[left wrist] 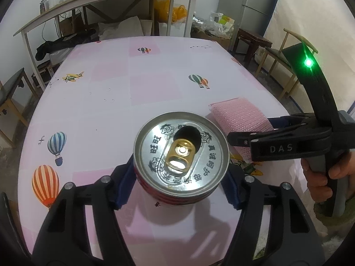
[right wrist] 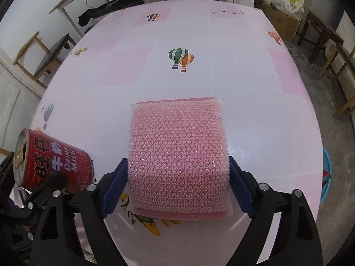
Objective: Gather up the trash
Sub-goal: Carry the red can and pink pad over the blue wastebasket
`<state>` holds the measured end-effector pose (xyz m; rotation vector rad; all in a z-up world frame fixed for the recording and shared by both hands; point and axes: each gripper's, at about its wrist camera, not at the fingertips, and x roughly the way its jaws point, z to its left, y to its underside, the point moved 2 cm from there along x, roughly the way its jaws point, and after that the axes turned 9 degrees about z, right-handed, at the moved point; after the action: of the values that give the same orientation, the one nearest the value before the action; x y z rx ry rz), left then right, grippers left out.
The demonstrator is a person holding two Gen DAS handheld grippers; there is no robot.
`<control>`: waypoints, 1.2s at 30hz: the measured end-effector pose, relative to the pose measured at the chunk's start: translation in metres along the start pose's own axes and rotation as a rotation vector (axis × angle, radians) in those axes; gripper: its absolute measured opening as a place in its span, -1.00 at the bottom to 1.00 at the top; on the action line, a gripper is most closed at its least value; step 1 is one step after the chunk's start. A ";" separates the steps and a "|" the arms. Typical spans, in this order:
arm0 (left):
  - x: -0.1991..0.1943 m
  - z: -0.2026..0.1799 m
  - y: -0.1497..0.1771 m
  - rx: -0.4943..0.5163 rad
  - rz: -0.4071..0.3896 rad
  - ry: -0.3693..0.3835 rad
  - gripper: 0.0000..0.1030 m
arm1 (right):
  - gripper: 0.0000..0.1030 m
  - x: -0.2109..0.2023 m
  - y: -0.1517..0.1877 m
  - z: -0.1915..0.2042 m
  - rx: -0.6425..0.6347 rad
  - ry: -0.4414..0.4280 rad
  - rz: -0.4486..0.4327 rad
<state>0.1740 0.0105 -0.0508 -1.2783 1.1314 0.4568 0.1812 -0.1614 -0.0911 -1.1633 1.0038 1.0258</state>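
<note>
Table [right wrist: 221, 55], pink balloon-print cloth, carries everything; both task items sit toward its near edge, the can to the left of the scourer and just beside it.

Pink mesh scourer [right wrist: 178, 155] lies flat, near edge of the table, roughly centred in the right wrist view. Right gripper [right wrist: 178, 184] straddles it across its width, blue pads [right wrist: 114, 188] at both side edges. They look to be touching or just off the mesh; no squeeze or buckling visible, so I read it as not clamped yet. Likely lined up for a side pinch so the flat pad can be lifted.

Red milk can [left wrist: 180, 153] stands upright, opened, tab still on. Left gripper [left wrist: 177, 188] brackets the can body below the rim, pads [left wrist: 125, 186] at the wall on both sides. Actual contact is masked by the overhanging lid, so I can't confirm a grip; jaws part-closed around it.

Hidden/unclear:
- Can base and pad contact line, covered by the lid.
- Underside and near edge of scourer, partly behind the right fingers.
- No clear bin: only a sliver of a blue basket-like thing [right wrist: 327, 173] on the floor past the table's right edge, cut off.
- Person: only a hand [left wrist: 319, 175] on the right handle.
</note>
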 end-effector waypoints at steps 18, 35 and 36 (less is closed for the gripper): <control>-0.010 0.001 -0.001 -0.016 -0.036 0.002 0.23 | 0.50 -0.011 0.006 -0.007 0.042 -0.043 -0.033; -0.031 -0.016 -0.015 0.002 -0.098 0.106 0.23 | 0.50 -0.055 0.021 -0.047 0.177 -0.167 -0.138; -0.033 -0.018 -0.017 0.010 -0.103 0.115 0.23 | 0.50 -0.060 0.024 -0.051 0.194 -0.175 -0.151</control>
<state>0.1661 -0.0015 -0.0123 -1.3609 1.1556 0.3036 0.1398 -0.2153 -0.0449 -0.9574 0.8434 0.8741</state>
